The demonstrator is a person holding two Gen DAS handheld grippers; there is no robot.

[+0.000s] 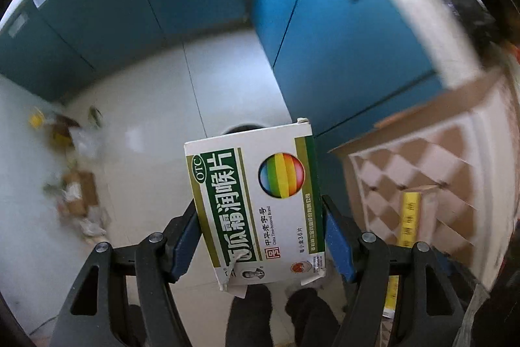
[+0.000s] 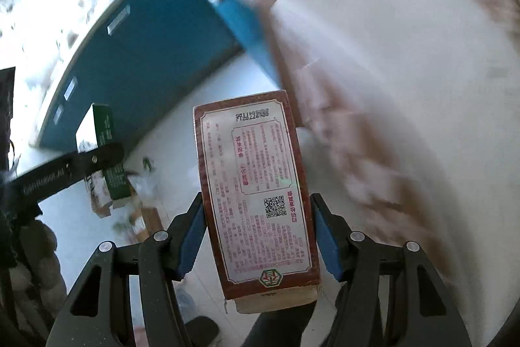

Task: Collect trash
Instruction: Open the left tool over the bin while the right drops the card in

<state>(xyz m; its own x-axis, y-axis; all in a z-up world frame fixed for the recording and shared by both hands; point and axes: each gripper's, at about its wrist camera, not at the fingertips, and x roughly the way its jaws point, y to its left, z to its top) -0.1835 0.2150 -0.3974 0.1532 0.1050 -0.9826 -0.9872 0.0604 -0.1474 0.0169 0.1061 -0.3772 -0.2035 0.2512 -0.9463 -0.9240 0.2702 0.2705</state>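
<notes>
Trash: left tool (image 1: 260, 236) clamps green-white lozenge box (image 1: 256, 204); right tool (image 2: 258, 236) clamps brown box (image 2: 256, 194). Divided carton (image 1: 422, 171) sharp only in left view; floor litter (image 1: 74, 171) blurred.

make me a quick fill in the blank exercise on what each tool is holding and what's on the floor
1. The left tool grips a white and green box printed with a ball striped in ______ colours.
2. The right tool grips a box with a ______ border and a QR code.
3. The cabinet doors behind the floor are ______.
4. Scattered trash lies on the ______ floor.

Missing words: rainbow; brown; blue; white
</notes>
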